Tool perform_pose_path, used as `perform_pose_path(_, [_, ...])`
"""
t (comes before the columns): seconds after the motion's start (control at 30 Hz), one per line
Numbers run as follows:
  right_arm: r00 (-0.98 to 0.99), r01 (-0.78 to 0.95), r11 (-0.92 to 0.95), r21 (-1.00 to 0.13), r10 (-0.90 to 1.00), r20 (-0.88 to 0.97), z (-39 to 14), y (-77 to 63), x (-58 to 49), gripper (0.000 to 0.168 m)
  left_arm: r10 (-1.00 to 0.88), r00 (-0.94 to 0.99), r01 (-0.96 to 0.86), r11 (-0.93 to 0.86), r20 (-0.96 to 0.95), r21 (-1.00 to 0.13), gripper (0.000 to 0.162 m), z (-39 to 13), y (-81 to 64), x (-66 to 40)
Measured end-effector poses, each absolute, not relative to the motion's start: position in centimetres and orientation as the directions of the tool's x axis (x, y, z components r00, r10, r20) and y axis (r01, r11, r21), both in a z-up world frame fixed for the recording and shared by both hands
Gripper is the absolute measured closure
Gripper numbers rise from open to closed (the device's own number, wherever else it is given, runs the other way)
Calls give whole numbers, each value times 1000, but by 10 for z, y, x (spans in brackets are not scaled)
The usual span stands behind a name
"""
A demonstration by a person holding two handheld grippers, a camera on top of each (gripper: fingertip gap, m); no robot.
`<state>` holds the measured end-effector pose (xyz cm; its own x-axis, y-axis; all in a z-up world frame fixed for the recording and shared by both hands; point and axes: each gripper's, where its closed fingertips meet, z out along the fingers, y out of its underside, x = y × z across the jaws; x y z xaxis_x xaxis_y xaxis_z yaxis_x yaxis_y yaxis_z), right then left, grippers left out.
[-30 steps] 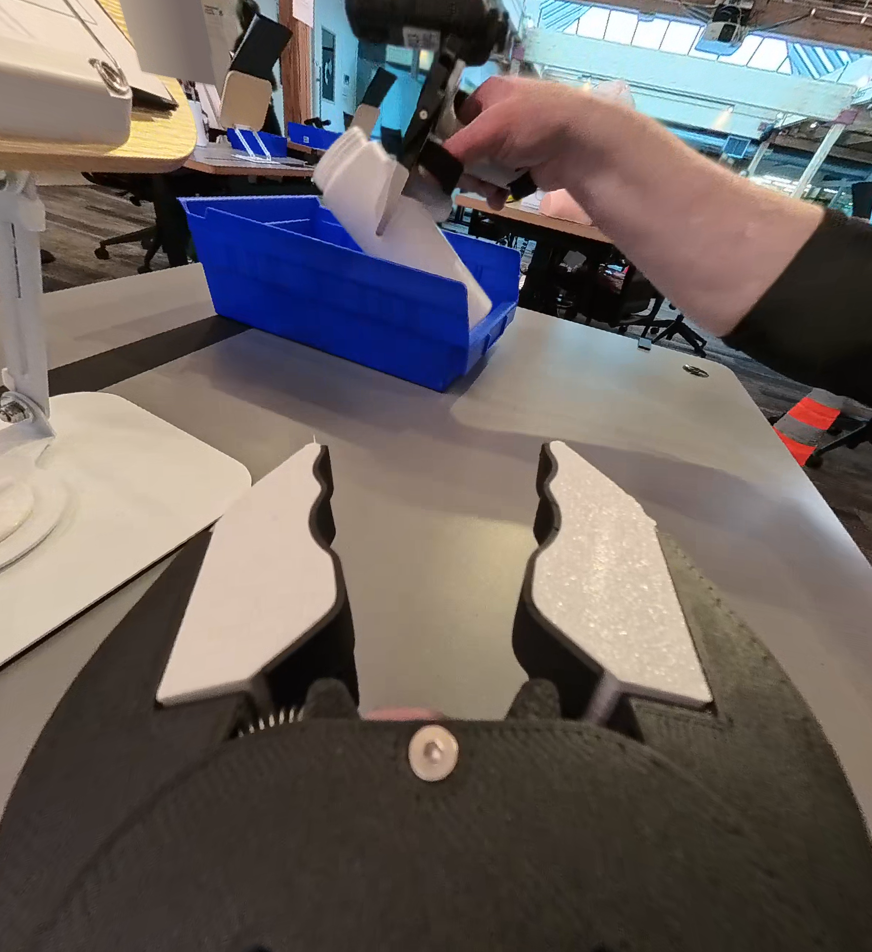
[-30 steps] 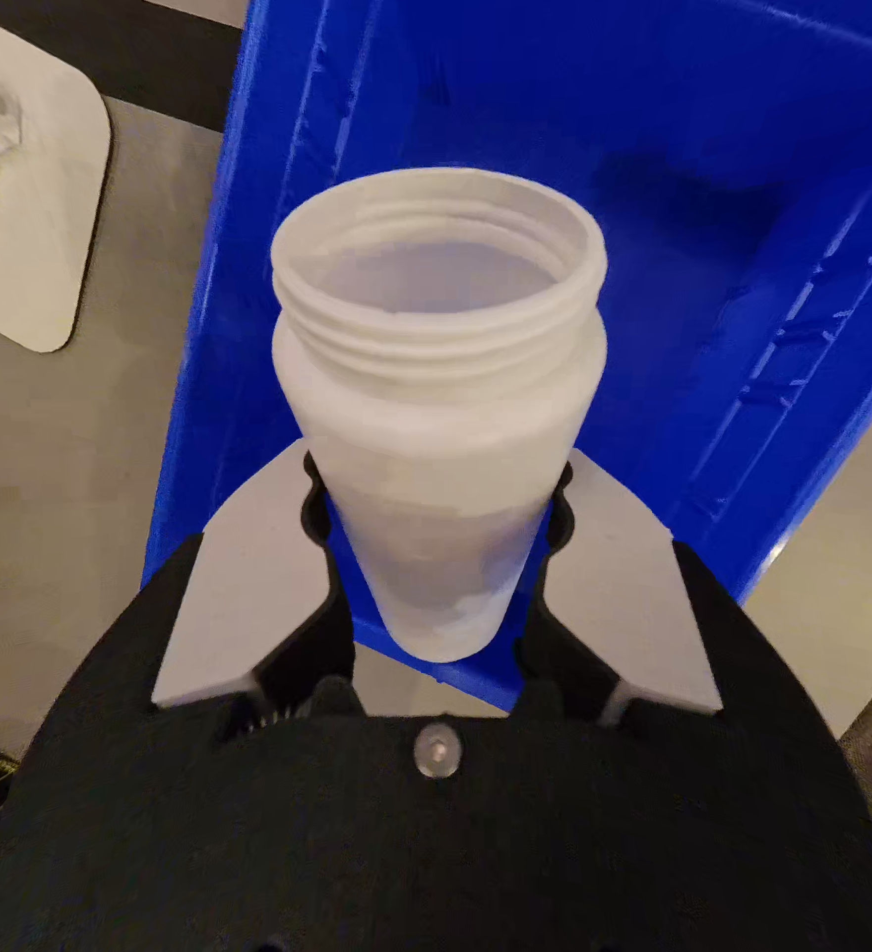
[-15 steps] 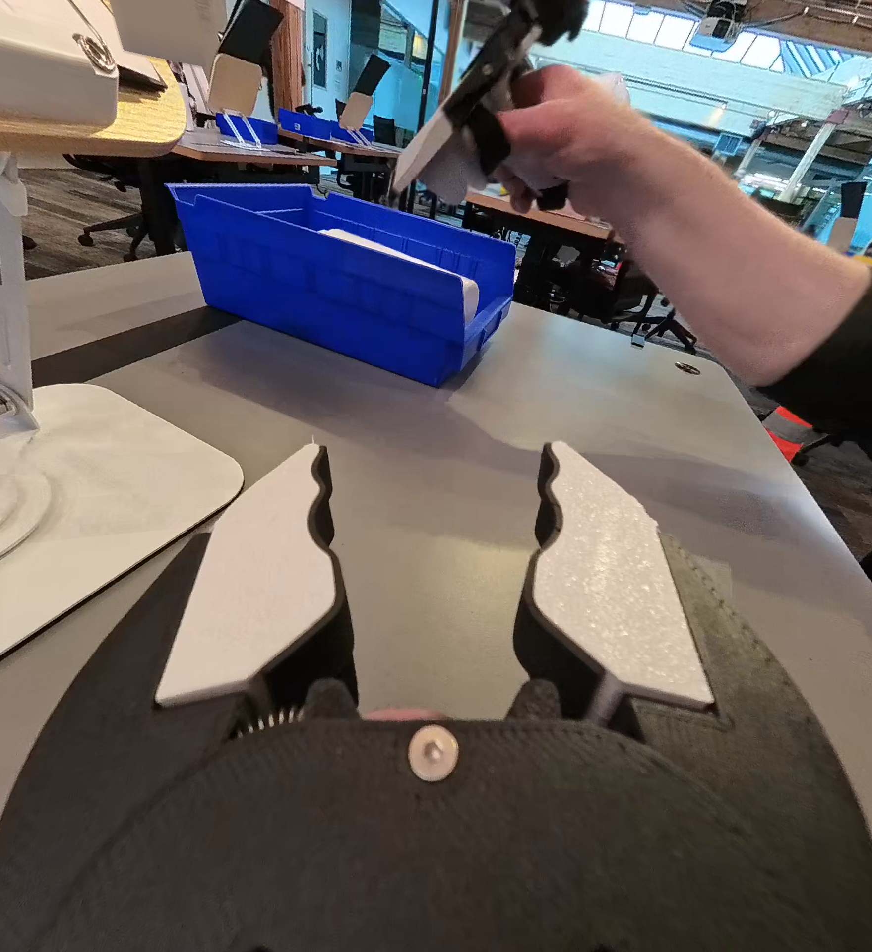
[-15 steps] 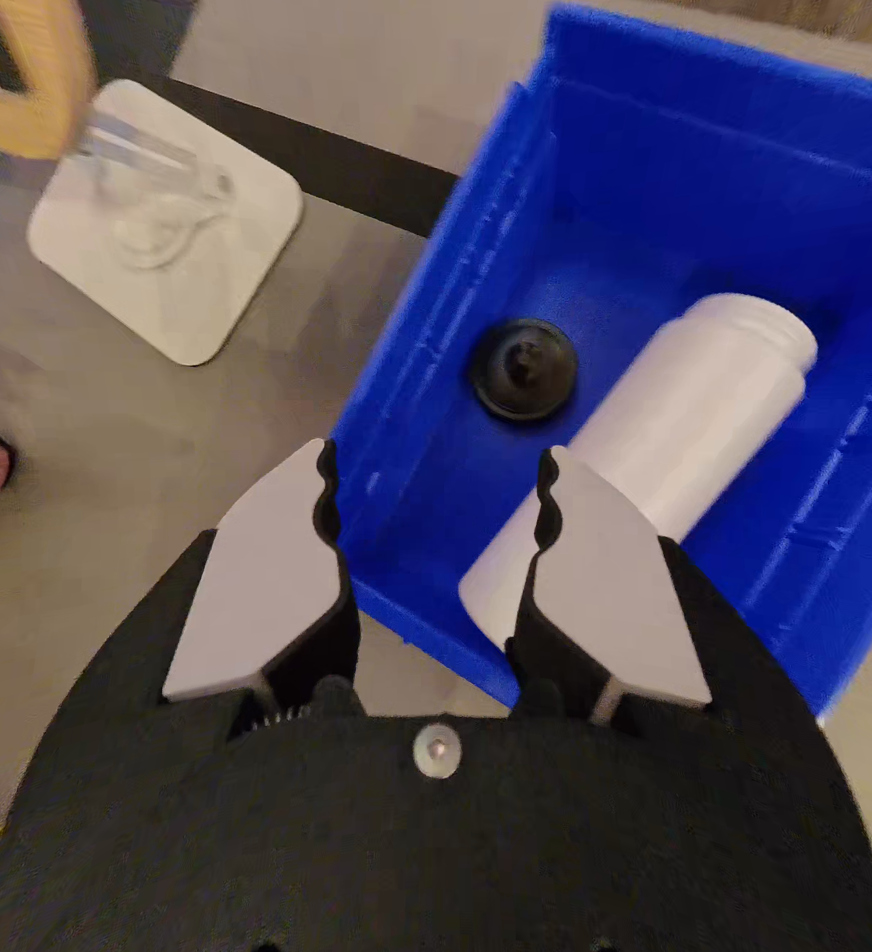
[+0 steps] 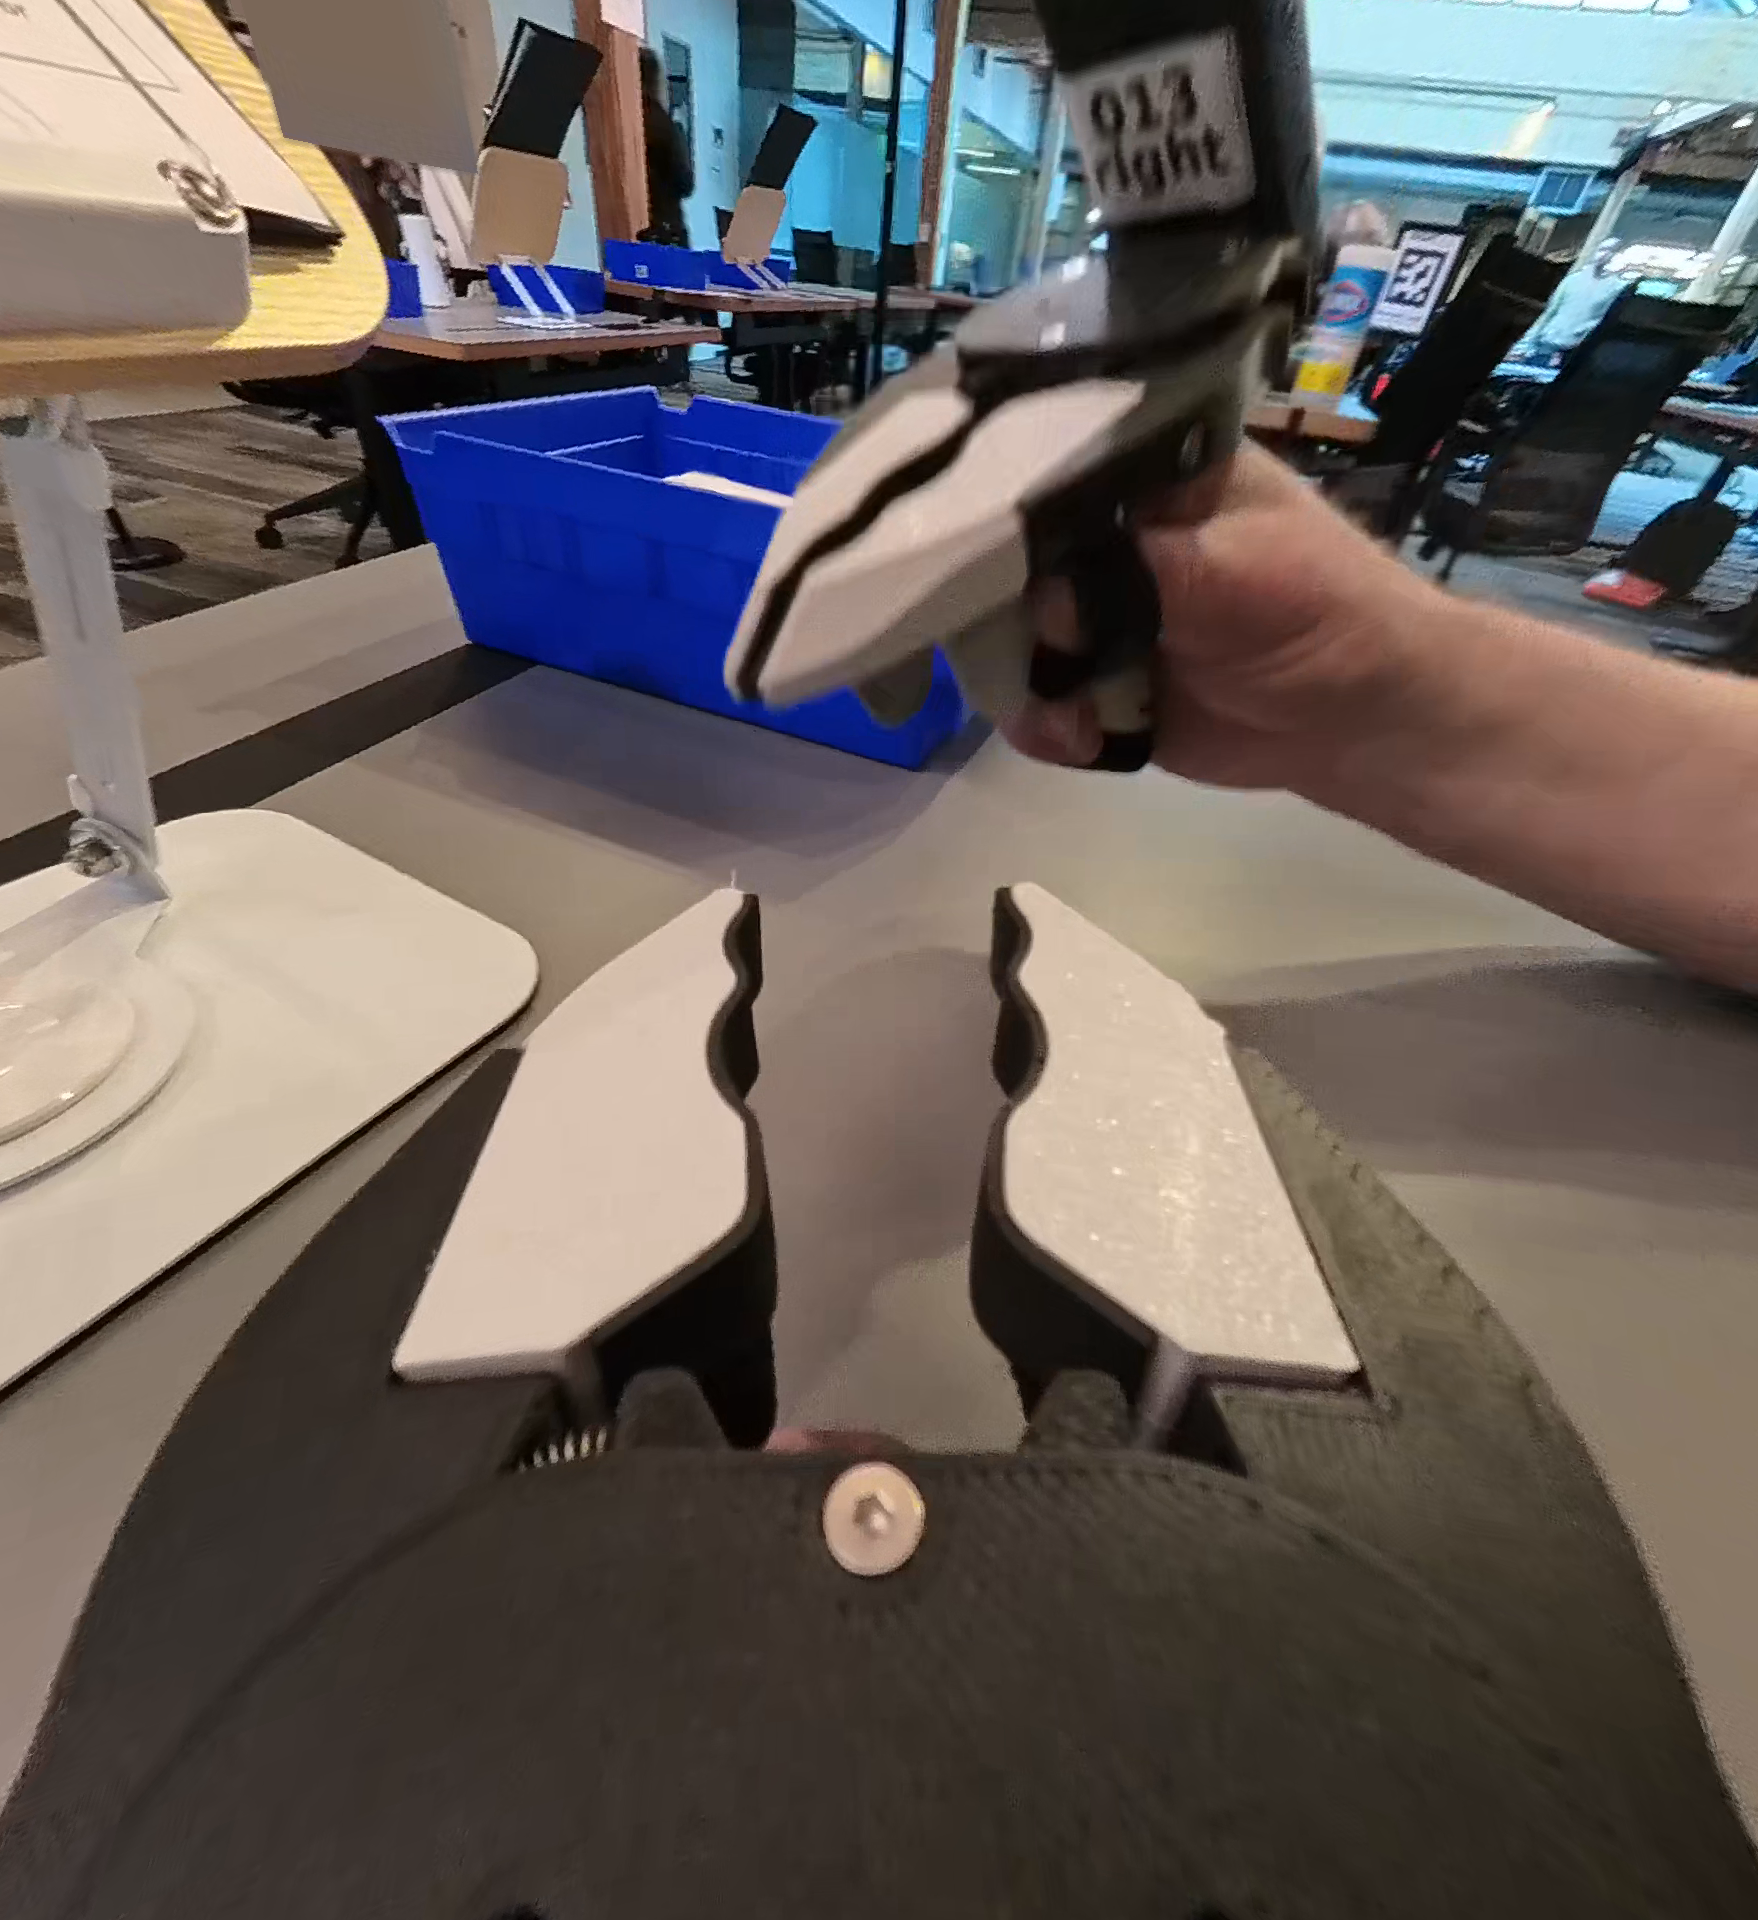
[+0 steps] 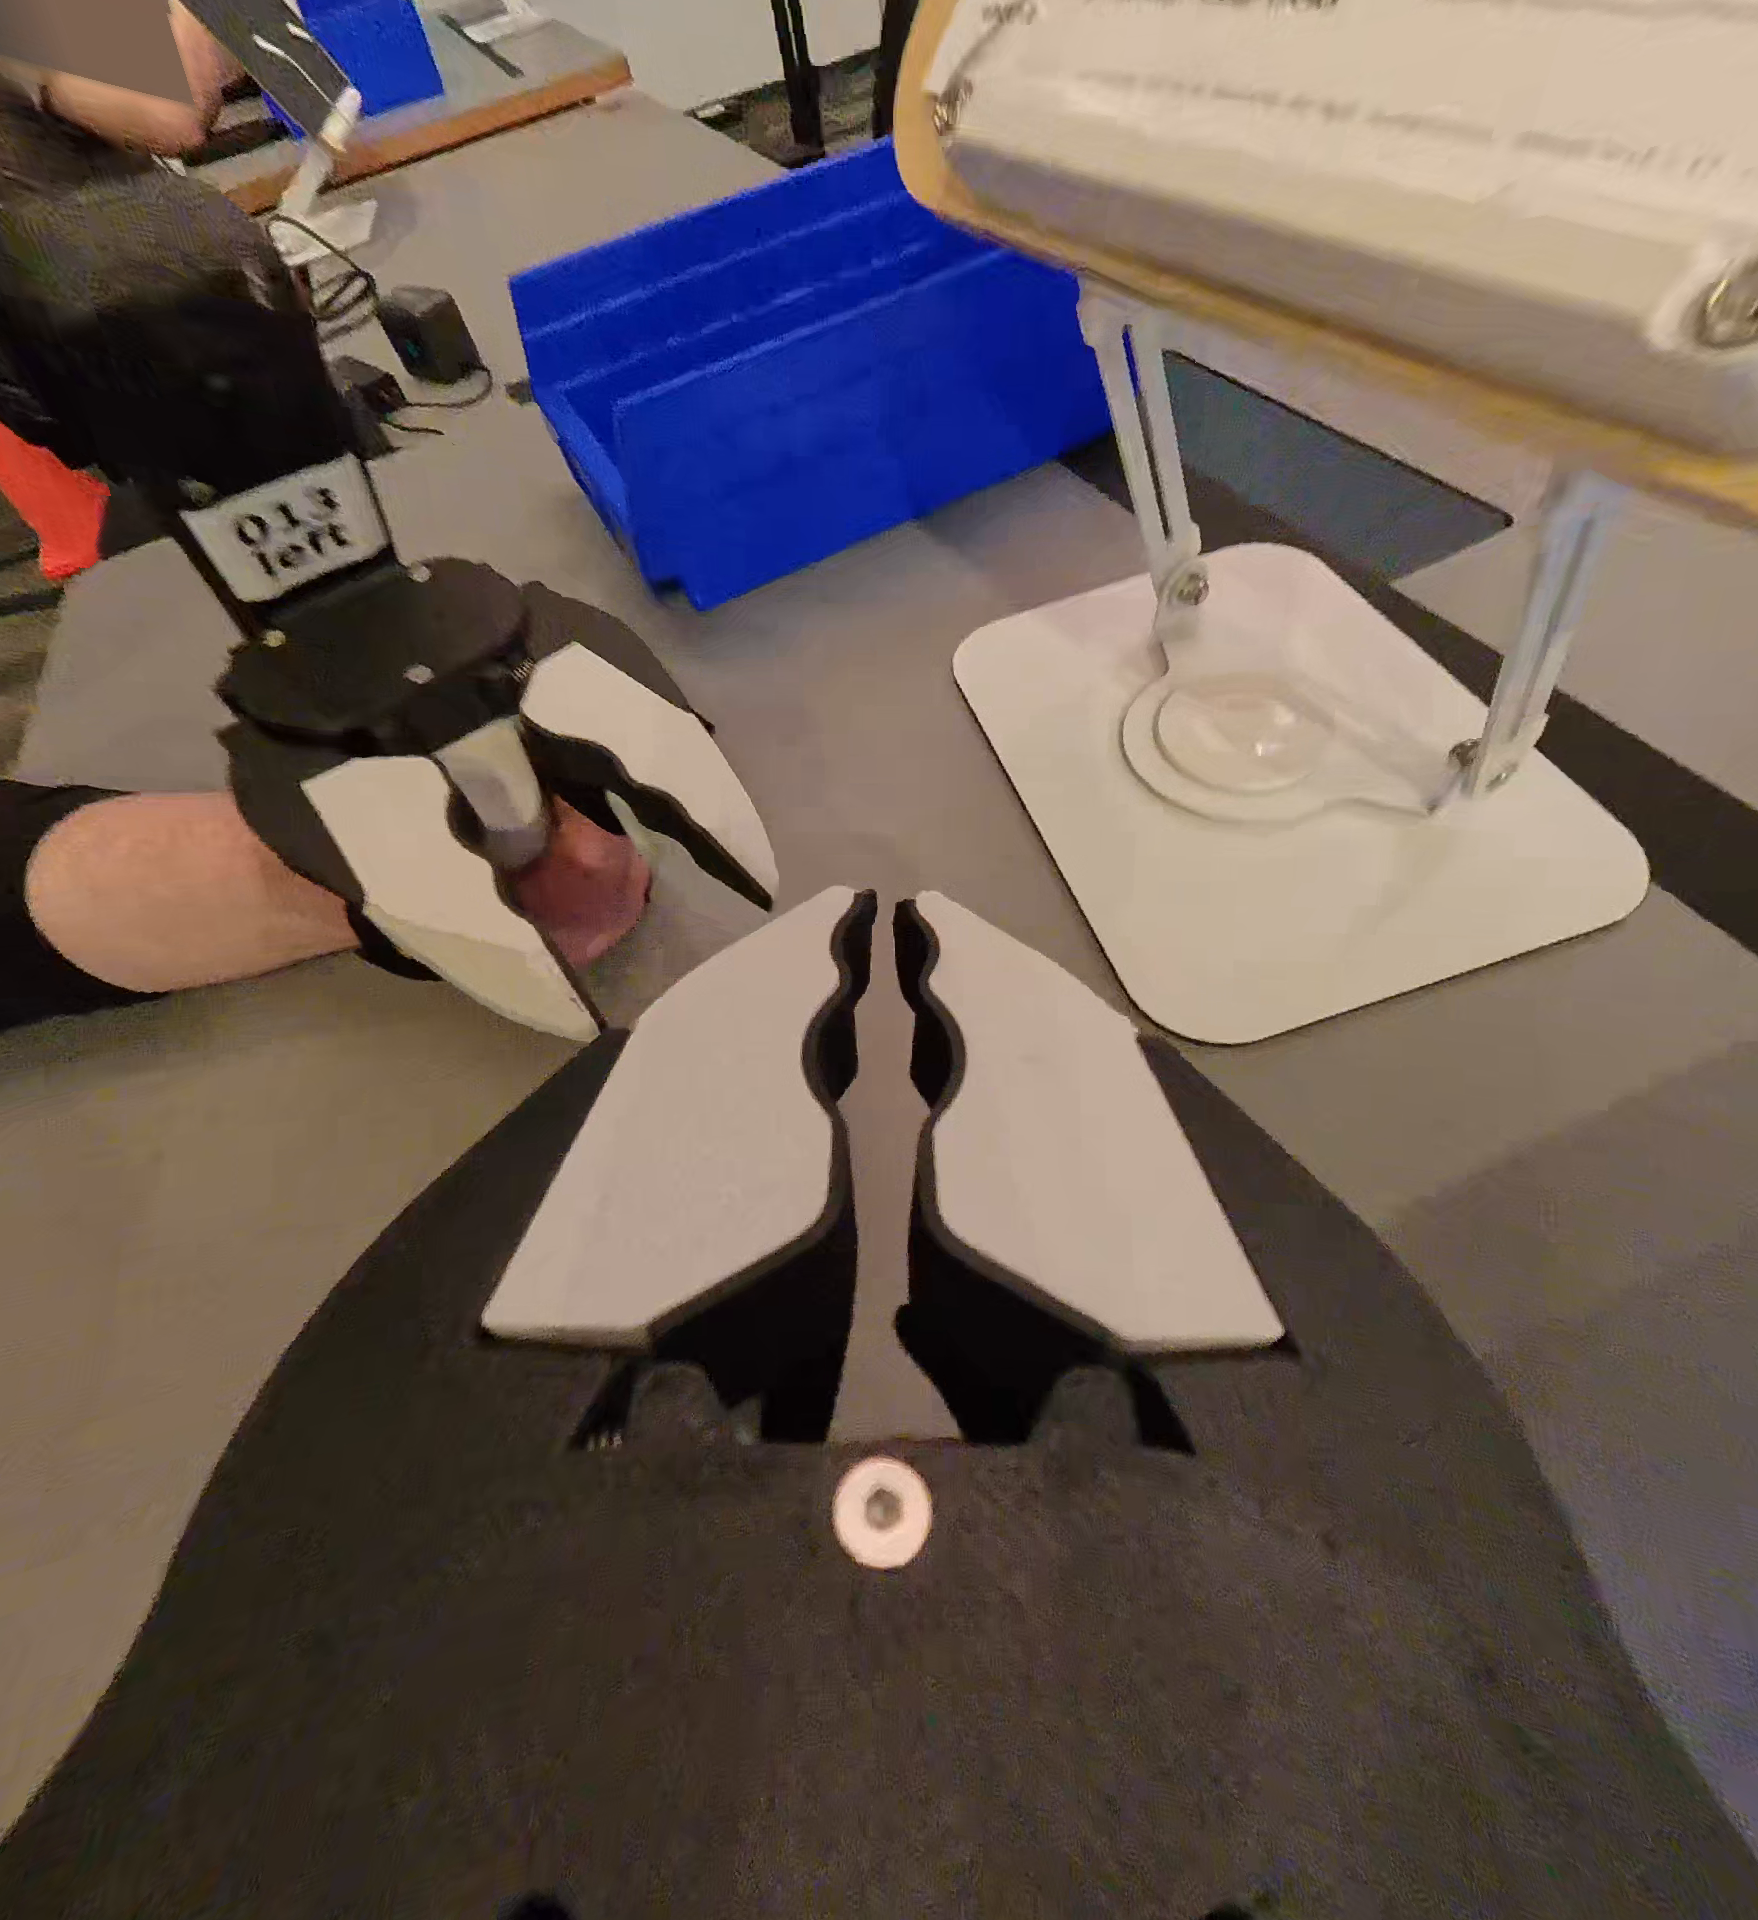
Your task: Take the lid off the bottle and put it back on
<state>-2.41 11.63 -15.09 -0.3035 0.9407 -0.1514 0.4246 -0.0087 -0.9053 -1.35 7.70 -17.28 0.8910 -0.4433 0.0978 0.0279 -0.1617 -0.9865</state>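
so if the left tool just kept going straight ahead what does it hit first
Probably the blue bin: the left tool lies low over bare grey table, aimed at the bin's near wall. The right tool hangs over that path, seemingly above it; depth is unclear.

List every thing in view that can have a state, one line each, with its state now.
left gripper: open, empty, low over the table.
right gripper: nearly shut, empty, away from the bin.
blue bin: upright on the table, open-topped.
bottle: inside the bin, only a white sliver visible; lid cannot be seen.
white stand: upright on the table, holding a tilted board.
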Motion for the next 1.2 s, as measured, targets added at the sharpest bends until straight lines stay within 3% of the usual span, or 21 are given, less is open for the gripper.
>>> perform_pose_path(0.03, [-281, 431, -6, -902, 950, -140, -163, 119, -28, 162, -426, 900, 25, -164, 94, -986, 122, -173, 78, -17])
perform_pose_path(0.07, [-254, 431, -2, -902, 959, -124, -175, 123, -31, 145, -406, 909, 24, -164, 90, -986, 124, -174, 78, -21])
perform_pose_path(0.17, [-212, 455, 24, -890, 974, -83, -208, 131, -34, 123, -363, 928, 23, -170, 85, -985, 126, -175, 80, -30])
perform_pose_path(0.23, [-153, 519, 31, -855, 987, -57, -224, 143, -36, 80, -354, 931, 24, -178, 87, -984, 125, -176, 82, -32])
perform_pose_path(0.4, [-75, 597, 49, -801, 997, 5, -243, 157, -39, 51, -342, 935, 29, -187, 93, -982, 118, -177, 83, -34])
perform_pose_path(0.63, [-73, 670, 160, -725, 986, 151, -261, 160, -38, 50, -328, 939, 34, -198, 99, -980, 111, -179, 84, -36])
perform_pose_path(1.2, [-94, 685, 171, -708, 985, 146, -265, 158, -38, 53, -328, 941, 17, -219, 90, -976, 104, -182, 86, -34])
